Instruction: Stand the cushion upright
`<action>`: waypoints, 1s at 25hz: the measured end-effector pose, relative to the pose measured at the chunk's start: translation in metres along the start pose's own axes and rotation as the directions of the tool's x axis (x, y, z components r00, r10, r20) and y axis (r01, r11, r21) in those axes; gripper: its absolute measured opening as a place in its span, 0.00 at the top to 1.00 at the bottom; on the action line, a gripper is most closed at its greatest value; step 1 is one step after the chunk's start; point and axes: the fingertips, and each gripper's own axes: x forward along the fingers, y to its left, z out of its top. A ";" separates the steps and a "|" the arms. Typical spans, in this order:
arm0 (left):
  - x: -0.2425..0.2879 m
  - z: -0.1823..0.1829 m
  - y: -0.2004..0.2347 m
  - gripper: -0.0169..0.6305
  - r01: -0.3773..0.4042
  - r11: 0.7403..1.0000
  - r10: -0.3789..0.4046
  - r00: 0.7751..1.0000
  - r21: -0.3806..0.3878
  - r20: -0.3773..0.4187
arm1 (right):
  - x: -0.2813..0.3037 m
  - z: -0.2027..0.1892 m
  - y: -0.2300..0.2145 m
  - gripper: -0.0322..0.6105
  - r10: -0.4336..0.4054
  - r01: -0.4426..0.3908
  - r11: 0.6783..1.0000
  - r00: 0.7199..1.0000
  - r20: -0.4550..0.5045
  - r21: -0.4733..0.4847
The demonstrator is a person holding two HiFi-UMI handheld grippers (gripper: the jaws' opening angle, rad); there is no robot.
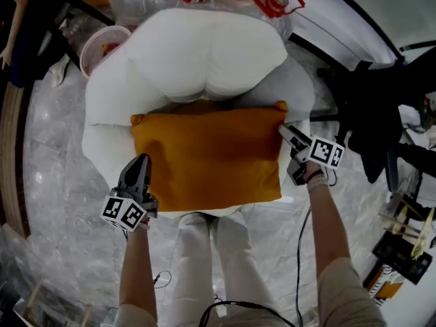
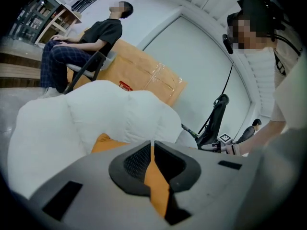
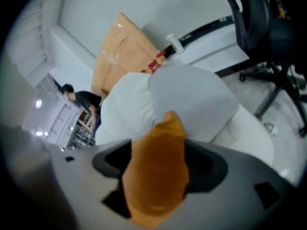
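1. The left hand-held gripper (image 1: 138,163) has its jaws closed tight on a thin fold of the orange cushion (image 1: 208,155). It holds the cushion at the near left corner. In the left gripper view only a narrow strip of orange cloth (image 2: 156,181) shows between the pressed pads.
2. The right hand-held gripper (image 1: 286,131) has its jaws spread wide. The cushion's far right corner (image 3: 158,176) bulges up between them, and the pads do not clamp it.
3. The cushion lies on the seat of a white padded chair (image 1: 197,53), with its broad face turned up toward the head view. Its long axis runs left to right between the two hand-held grippers. Its far long edge is tucked against the chair's puffy back, and its near long edge points toward the person's legs.
4. A pink bucket (image 1: 102,46) stands behind the chair on the left.
5. A dark office chair (image 1: 375,114) stands to the right.
6. In the left gripper view a cardboard box (image 2: 144,71) leans behind the padded chair, beside a seated person (image 2: 81,47).
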 end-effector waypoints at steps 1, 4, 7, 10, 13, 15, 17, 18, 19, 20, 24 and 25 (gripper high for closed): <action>0.001 -0.001 0.005 0.93 -0.003 1.000 0.003 1.000 -0.005 -0.003 | 0.003 0.002 -0.002 0.43 0.001 -0.001 0.998 1.000 0.006 0.058; 0.003 0.000 0.017 0.92 -0.014 1.000 0.014 1.000 -0.001 0.001 | 0.012 0.015 -0.006 0.39 0.014 -0.017 0.992 1.000 0.026 0.128; 0.005 0.003 0.032 0.87 -0.035 0.999 0.035 0.999 0.005 0.005 | 0.026 0.020 -0.009 0.38 0.017 -0.013 0.995 0.999 -0.032 0.103; 0.008 0.006 0.047 0.82 -0.053 0.998 0.054 0.998 -0.034 0.020 | 0.038 0.021 -0.010 0.37 0.027 -0.019 0.994 0.996 -0.081 0.104; 0.009 0.001 0.056 0.77 -0.081 0.995 0.082 0.997 -0.054 0.003 | 0.044 0.021 -0.016 0.37 0.019 -0.007 0.994 0.994 -0.105 0.114; 0.012 -0.004 0.061 0.74 -0.086 0.995 0.086 0.996 -0.044 -0.016 | 0.046 0.023 -0.019 0.37 -0.003 0.015 0.993 0.995 -0.104 0.115; 0.015 -0.008 0.067 0.72 -0.084 0.996 0.083 0.996 -0.040 -0.027 | 0.045 0.025 -0.020 0.37 -0.014 0.025 0.990 0.996 -0.084 0.140; 0.017 -0.009 0.071 0.72 -0.083 0.995 0.082 0.996 -0.046 -0.028 | 0.045 0.026 -0.021 0.37 -0.017 0.027 0.987 0.997 -0.070 0.157; 0.018 -0.010 0.075 0.71 -0.084 0.995 0.082 0.996 -0.056 -0.028 | 0.046 0.026 -0.022 0.37 -0.020 0.030 0.985 0.998 -0.060 0.169; 0.019 -0.010 0.080 0.70 -0.085 0.994 0.083 0.996 -0.067 -0.028 | 0.047 0.024 -0.023 0.37 -0.024 0.034 0.984 0.998 -0.060 0.173; 0.029 -0.017 0.084 0.69 -0.072 0.994 0.067 0.996 -0.077 -0.060 | 0.053 0.012 -0.020 0.45 -0.046 0.059 0.994 0.990 -0.132 0.097; 0.030 -0.021 0.084 0.69 -0.068 0.995 0.062 0.996 -0.078 -0.071 | 0.054 0.009 -0.018 0.53 -0.055 0.064 0.996 0.987 -0.151 0.059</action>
